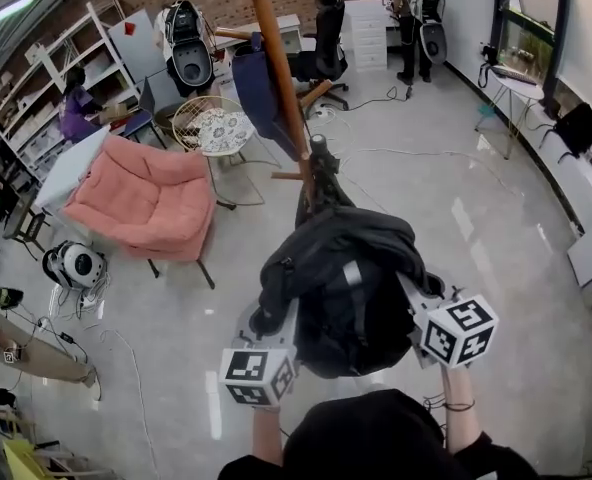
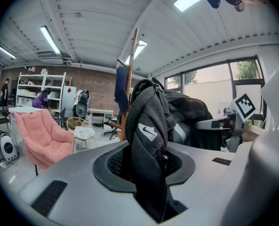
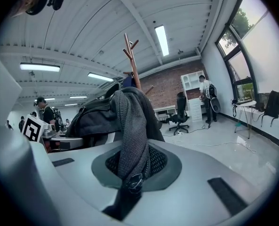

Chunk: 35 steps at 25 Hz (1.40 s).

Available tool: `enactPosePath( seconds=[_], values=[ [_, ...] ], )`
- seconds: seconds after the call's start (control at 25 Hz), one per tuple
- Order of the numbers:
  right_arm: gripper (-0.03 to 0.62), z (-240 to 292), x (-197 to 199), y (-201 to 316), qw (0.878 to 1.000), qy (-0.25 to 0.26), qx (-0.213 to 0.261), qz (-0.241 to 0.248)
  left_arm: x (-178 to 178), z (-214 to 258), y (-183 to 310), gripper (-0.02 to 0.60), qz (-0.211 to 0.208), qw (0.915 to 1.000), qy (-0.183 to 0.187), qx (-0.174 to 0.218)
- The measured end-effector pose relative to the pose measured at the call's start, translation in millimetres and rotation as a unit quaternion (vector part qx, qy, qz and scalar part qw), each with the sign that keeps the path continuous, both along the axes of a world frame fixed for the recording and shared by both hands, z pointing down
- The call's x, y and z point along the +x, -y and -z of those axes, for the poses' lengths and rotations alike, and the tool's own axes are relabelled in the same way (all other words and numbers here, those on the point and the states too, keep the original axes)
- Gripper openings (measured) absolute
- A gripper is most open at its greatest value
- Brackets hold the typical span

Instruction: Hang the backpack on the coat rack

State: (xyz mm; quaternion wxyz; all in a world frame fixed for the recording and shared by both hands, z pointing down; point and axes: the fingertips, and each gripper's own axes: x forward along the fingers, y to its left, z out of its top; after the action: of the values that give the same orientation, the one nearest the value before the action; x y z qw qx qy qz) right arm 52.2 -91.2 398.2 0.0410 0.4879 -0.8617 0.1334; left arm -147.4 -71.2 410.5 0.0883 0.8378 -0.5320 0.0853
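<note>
Two forearms reach forward from the bottom of the head view, side by side, each hand gripping a grey handle topped with a cube of black-and-white square markers. Both tools point away from the person, close to level and tipped slightly down.

The left gripper (image 1: pixel 273 320) has its fingers clenched on a black mesh shoulder strap (image 2: pixel 149 126), padded and coarse-woven, with a small white logo. The strap rises upright out of the fingers. The right gripper (image 1: pixel 412 294) has its fingers clenched tight on a second strap (image 3: pixel 130 126), a greyer mesh, with a small round fastener right at the pinch point.

The backpack (image 1: pixel 346 288) hangs in the air between the two tools, above the glossy pale floor (image 1: pixel 456 218). It is a soft, rounded black fabric bag with a pale grey stripe, slumped and creased. In the head view its long axis runs from the person toward the coat rack (image 1: pixel 276 78), and its far end lies just in front of the pole. Whether it touches the pole cannot be told.

The coat rack is a slim reddish-brown wooden pole with short angled pegs, and a dark blue garment (image 1: pixel 259 88) hangs on it. Off to the left stand a plump pink armchair (image 1: pixel 146 198) and a round wire side table (image 1: pixel 213 126).
</note>
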Motion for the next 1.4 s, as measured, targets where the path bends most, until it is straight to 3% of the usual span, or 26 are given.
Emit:
enactPosePath(
  seconds=[0.48, 1.0, 1.4],
  values=[
    [0.026, -7, 2, 72, 1.0, -0.004, -0.018, -0.013, 2, -11, 74, 0.127, -0.015, 0.9997, -0.007, -0.02],
    [0.026, -36, -6, 167, 0.998, 0.007, -0.056, 0.027, -4, -42, 158, 0.127, 0.018, 0.998, -0.008, -0.061],
    [0.026, -52, -8, 203, 0.995, 0.004, -0.075, 0.059, -4, -60, 185, 0.127, 0.036, 0.9957, -0.005, -0.085]
  ],
)
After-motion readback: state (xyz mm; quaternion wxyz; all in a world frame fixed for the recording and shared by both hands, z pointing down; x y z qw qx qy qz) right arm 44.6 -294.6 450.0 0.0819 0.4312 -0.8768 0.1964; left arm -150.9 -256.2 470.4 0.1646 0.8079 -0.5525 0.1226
